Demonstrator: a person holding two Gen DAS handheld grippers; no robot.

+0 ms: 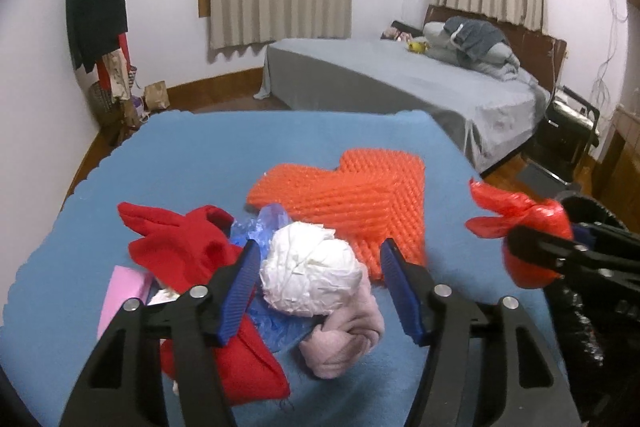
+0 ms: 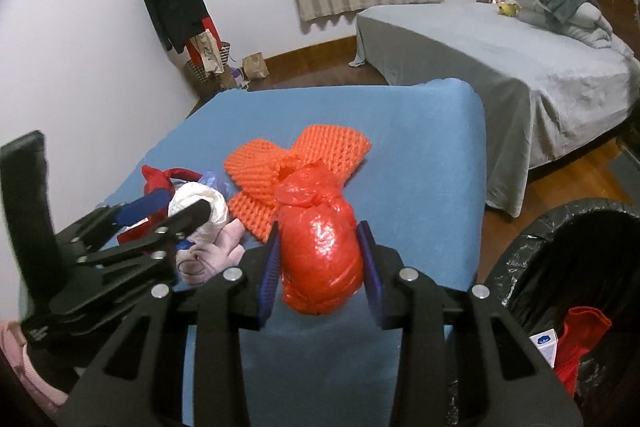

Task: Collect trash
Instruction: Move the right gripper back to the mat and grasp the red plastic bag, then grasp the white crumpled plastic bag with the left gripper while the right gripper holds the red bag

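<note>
My right gripper (image 2: pixel 320 259) is shut on a knotted red plastic bag (image 2: pixel 318 255) and holds it above the blue table (image 2: pixel 420 163); the bag also shows in the left wrist view (image 1: pixel 528 235). My left gripper (image 1: pixel 318 287) is open around a crumpled white paper ball (image 1: pixel 308 273), one finger on each side, not touching it. The ball lies on a pink cloth (image 1: pixel 344 339) and blue plastic (image 1: pixel 268 227). A red cloth (image 1: pixel 180 243) and an orange foam net (image 1: pixel 352 199) lie beside them.
A bin with a black liner (image 2: pixel 560 267) stands at the table's right edge, holding red netting and a small box. A pink box (image 1: pixel 120 295) lies at the left. A grey bed (image 1: pixel 400 83) and a coat rack (image 1: pixel 104 7) stand behind.
</note>
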